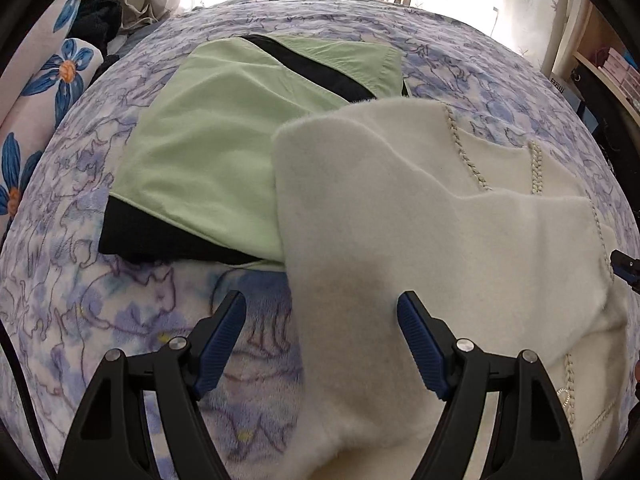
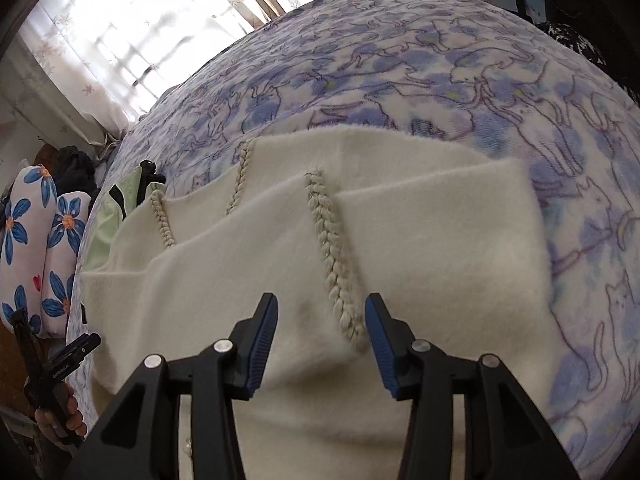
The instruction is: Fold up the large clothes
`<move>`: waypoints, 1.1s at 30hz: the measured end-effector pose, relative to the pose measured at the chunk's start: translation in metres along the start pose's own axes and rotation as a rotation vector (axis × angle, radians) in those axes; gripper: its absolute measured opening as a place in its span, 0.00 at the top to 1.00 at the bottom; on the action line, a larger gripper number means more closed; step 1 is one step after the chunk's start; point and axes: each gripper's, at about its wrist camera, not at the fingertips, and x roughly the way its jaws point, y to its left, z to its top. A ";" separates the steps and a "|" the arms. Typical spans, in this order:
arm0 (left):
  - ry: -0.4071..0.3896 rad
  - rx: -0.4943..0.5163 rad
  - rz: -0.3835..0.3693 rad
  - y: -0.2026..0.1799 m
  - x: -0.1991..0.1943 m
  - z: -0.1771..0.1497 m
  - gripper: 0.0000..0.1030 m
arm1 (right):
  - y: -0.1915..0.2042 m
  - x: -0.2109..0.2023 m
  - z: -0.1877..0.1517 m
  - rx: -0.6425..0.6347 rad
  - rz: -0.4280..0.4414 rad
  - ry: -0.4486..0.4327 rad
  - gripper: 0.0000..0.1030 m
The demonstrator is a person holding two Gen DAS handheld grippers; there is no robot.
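Note:
A cream fuzzy sweater [image 1: 400,208] with braided trim lies partly folded on the bed; it also shows in the right wrist view [image 2: 400,240]. My left gripper [image 1: 322,304] is open and empty, hovering over the sweater's left edge. My right gripper [image 2: 322,306] is open and empty just above the sweater, astride a braided trim line [image 2: 332,256]. A folded light green and black garment [image 1: 208,136] lies to the left of the sweater, its edge under the sweater's corner; it also shows in the right wrist view [image 2: 102,224].
The bed carries a blue and white cat-print blanket [image 1: 120,320], also seen in the right wrist view [image 2: 480,88]. Flower-print pillows [image 1: 44,92] and dark clothes [image 1: 98,12] lie at the left. Curtains [image 2: 120,32] hang behind the bed. A shelf [image 1: 608,68] stands at the right.

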 end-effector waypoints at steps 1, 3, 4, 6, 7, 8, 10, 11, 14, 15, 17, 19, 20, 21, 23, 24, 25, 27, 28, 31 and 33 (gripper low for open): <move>0.010 -0.006 -0.018 0.001 0.006 0.003 0.26 | -0.002 0.006 0.004 0.004 -0.001 0.006 0.56; 0.027 -0.024 -0.054 0.005 0.016 0.010 0.26 | -0.007 0.019 0.008 0.021 0.016 0.024 0.56; 0.032 -0.037 -0.066 0.007 0.021 0.012 0.26 | -0.008 0.023 0.009 0.026 0.025 0.022 0.56; 0.027 -0.057 -0.082 0.008 0.026 0.015 0.29 | -0.008 0.025 0.008 0.022 0.042 -0.011 0.56; 0.013 -0.057 -0.089 0.008 0.026 0.017 0.46 | -0.006 0.026 0.008 0.002 0.033 -0.013 0.56; 0.007 -0.046 -0.103 0.006 0.025 0.018 0.62 | -0.001 0.027 0.007 -0.025 0.013 -0.015 0.62; -0.005 -0.018 -0.089 -0.001 0.020 0.022 0.80 | 0.009 0.025 0.005 -0.093 -0.036 -0.021 0.77; -0.015 0.006 -0.084 -0.004 0.015 0.023 0.87 | 0.011 0.022 0.004 -0.096 -0.035 -0.026 0.81; -0.031 0.055 -0.056 -0.005 0.000 0.030 0.89 | 0.017 0.007 0.002 -0.071 0.063 -0.050 0.86; -0.032 0.059 -0.065 -0.003 -0.004 0.032 0.89 | 0.020 0.002 0.001 -0.070 0.085 -0.060 0.87; -0.045 0.075 -0.061 0.007 -0.010 0.038 0.89 | 0.029 -0.004 -0.002 -0.075 0.119 -0.080 0.88; -0.046 0.102 -0.056 0.014 -0.008 0.042 0.89 | 0.038 -0.003 -0.006 -0.092 0.133 -0.095 0.88; -0.042 0.113 -0.062 0.017 -0.004 0.042 0.89 | 0.041 0.000 -0.008 -0.105 0.115 -0.103 0.88; -0.042 0.133 -0.062 0.020 -0.001 0.041 0.89 | 0.044 0.005 -0.009 -0.114 0.089 -0.101 0.88; -0.051 0.207 -0.037 0.016 0.012 0.035 0.88 | 0.042 0.018 -0.012 -0.118 0.014 -0.092 0.88; -0.043 0.247 -0.010 0.013 0.022 0.030 0.88 | 0.039 0.027 -0.014 -0.121 -0.024 -0.074 0.88; -0.043 0.266 0.007 0.012 0.028 0.025 0.86 | 0.035 0.033 -0.016 -0.117 -0.024 -0.056 0.87; -0.073 0.273 0.029 0.010 0.029 0.020 0.82 | 0.030 0.033 -0.017 -0.110 -0.008 -0.058 0.87; -0.078 0.265 0.035 0.010 0.028 0.020 0.80 | 0.031 0.031 -0.017 -0.104 -0.005 -0.044 0.83; -0.084 0.232 0.092 0.012 0.019 0.021 0.60 | 0.033 0.021 -0.015 -0.107 -0.036 -0.022 0.80; -0.135 0.208 0.149 0.015 0.003 0.021 0.58 | 0.037 0.010 -0.017 -0.129 -0.070 -0.046 0.79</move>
